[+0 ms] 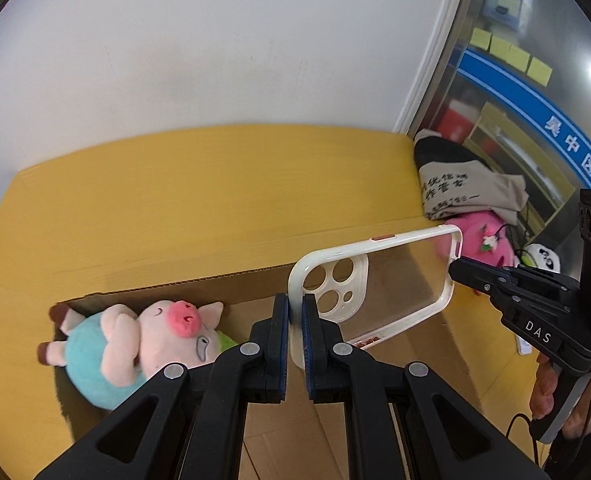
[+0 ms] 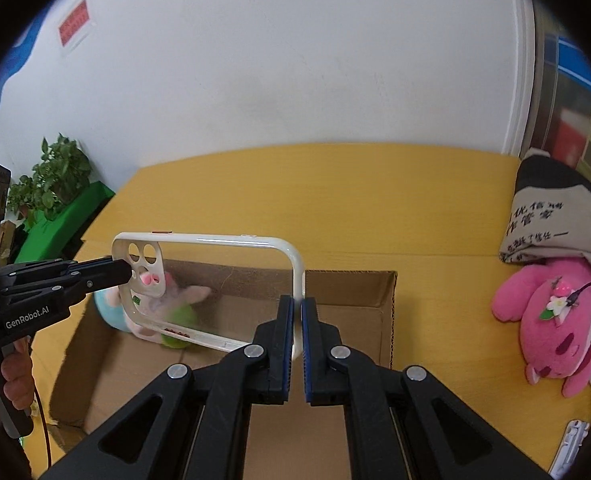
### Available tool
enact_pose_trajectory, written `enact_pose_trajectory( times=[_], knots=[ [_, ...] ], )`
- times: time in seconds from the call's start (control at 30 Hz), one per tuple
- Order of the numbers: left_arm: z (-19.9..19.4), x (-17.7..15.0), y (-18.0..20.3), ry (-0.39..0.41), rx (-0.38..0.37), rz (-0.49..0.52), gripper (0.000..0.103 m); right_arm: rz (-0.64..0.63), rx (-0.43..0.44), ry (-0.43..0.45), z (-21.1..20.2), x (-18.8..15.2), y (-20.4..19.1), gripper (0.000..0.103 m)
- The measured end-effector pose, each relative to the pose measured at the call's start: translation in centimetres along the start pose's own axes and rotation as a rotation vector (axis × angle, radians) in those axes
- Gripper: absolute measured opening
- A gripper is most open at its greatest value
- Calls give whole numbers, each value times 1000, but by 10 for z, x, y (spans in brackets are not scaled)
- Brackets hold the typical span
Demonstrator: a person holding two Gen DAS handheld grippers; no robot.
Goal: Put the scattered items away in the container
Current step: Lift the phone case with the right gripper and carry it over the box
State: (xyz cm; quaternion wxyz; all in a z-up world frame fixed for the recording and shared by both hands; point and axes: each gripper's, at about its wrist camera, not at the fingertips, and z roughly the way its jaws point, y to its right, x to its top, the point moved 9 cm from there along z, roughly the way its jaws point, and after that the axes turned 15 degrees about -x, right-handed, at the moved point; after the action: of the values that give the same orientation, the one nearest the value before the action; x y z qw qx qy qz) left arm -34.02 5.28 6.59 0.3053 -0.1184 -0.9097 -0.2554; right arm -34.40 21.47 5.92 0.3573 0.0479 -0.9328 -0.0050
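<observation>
A clear phone case (image 1: 379, 284) with a white rim is held in the air over the open cardboard box (image 1: 223, 284). My left gripper (image 1: 295, 312) is shut on its camera end. My right gripper (image 2: 297, 312) is shut on its other end. Each gripper shows in the other's view, the right one (image 1: 455, 270) and the left one (image 2: 125, 272). The case (image 2: 215, 280) hangs level above the box (image 2: 351, 320). A plush pig (image 1: 135, 344) with a blue body lies inside the box; it also shows in the right wrist view (image 2: 111, 308).
The box sits on a yellow table (image 1: 199, 184) against a white wall. A pink plush (image 2: 551, 324) and a folded beige and black cloth (image 2: 555, 212) lie at the table's right end. A small white object (image 2: 571, 444) lies near the right edge. A potted plant (image 2: 51, 176) stands at the left.
</observation>
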Motion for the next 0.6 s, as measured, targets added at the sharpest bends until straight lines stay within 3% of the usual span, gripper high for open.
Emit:
enact_pose_trajectory(
  times=[0.27,0.6],
  knots=[
    [78,-21,-41,-130,26,-68,6,-23,-51,-159,91,-24,0,3],
    [130,-49,-60,-252,74,-96,6,-111,-166,-259,139,-58,-4,4]
  ],
)
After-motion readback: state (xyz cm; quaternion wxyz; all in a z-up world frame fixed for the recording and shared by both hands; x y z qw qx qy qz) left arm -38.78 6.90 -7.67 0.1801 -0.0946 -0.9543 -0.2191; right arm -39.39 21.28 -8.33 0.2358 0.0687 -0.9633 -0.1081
